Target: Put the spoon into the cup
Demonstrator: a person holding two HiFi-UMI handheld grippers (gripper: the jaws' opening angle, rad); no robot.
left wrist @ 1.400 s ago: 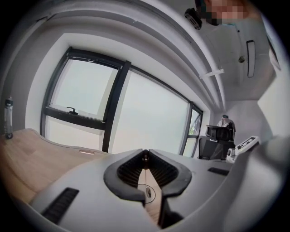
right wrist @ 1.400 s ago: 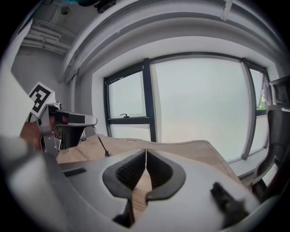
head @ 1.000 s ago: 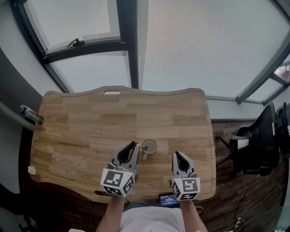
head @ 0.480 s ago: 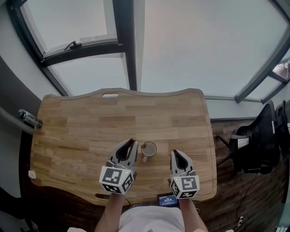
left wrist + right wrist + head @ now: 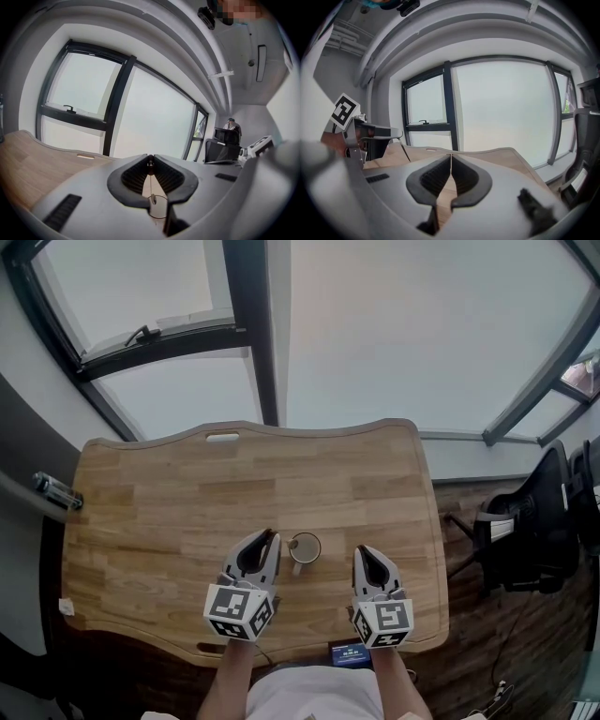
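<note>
A small cup [image 5: 306, 547] stands on the wooden table [image 5: 169, 502] near its front edge. My left gripper [image 5: 270, 536] is just left of the cup, shut on the handle of a thin spoon [image 5: 151, 180]. In the left gripper view the spoon hangs down from the closed jaws [image 5: 150, 159], its bowl just above the cup's rim [image 5: 162, 217]. My right gripper [image 5: 361, 551] hovers right of the cup, shut with nothing in it. The right gripper view shows the left gripper [image 5: 370, 136] with the spoon [image 5: 405, 152] slanting below it.
A dark cylinder [image 5: 54, 491] lies at the table's left edge. A slot [image 5: 223, 437] is cut near the far edge. Big windows rise behind the table. A black chair [image 5: 530, 540] stands to the right, and a small blue device [image 5: 350, 652] sits at the front edge.
Both grippers and the cup keep nearly the same places; the head view has shifted slightly. The left gripper stays shut on the spoon beside the cup.
</note>
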